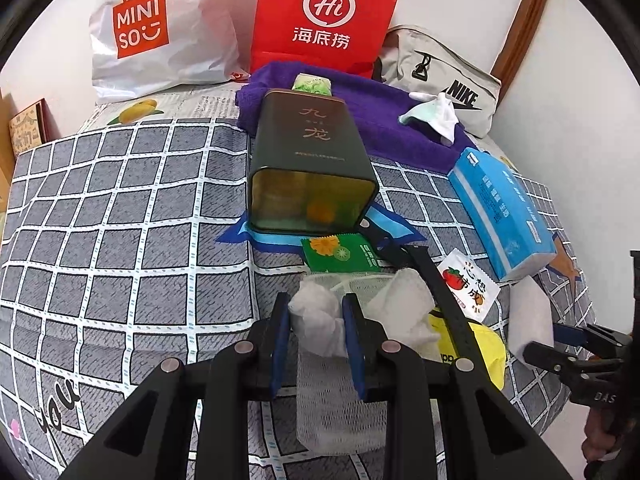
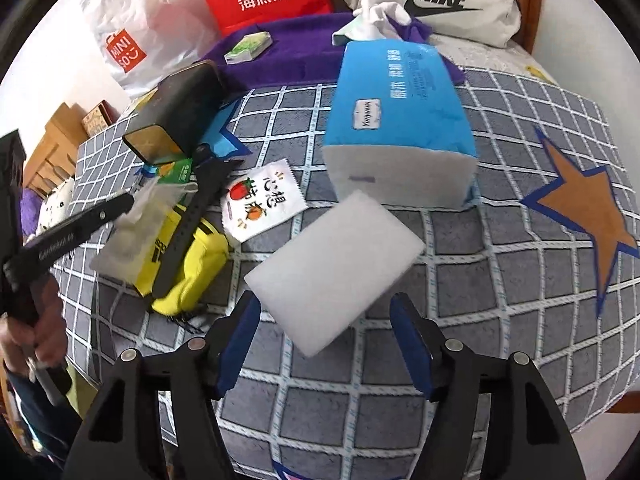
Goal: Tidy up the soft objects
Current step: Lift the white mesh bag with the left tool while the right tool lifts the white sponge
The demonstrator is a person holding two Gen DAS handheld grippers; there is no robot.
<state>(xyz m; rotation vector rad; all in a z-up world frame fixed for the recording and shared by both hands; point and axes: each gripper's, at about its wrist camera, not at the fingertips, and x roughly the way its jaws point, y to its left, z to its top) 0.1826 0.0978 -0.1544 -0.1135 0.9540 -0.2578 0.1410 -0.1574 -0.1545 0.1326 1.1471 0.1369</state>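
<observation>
Right wrist view: the white sponge block (image 2: 334, 270) lay just ahead of the released right gripper (image 2: 324, 344) — long axis slanting across its jaws — while the left gripper (image 1: 316, 344) clenched white mesh netting (image 1: 316, 316).

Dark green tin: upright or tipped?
Tipped. The dark green tin lies on its side on the checked cloth, open mouth toward the left wrist camera.

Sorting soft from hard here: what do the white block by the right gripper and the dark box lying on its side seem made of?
White block: likely foam sponge, matte, no printing, slightly fuzzy edges. Dark box: likely metal tin, smooth glossy walls, reflective golden inside at its open end.
</observation>
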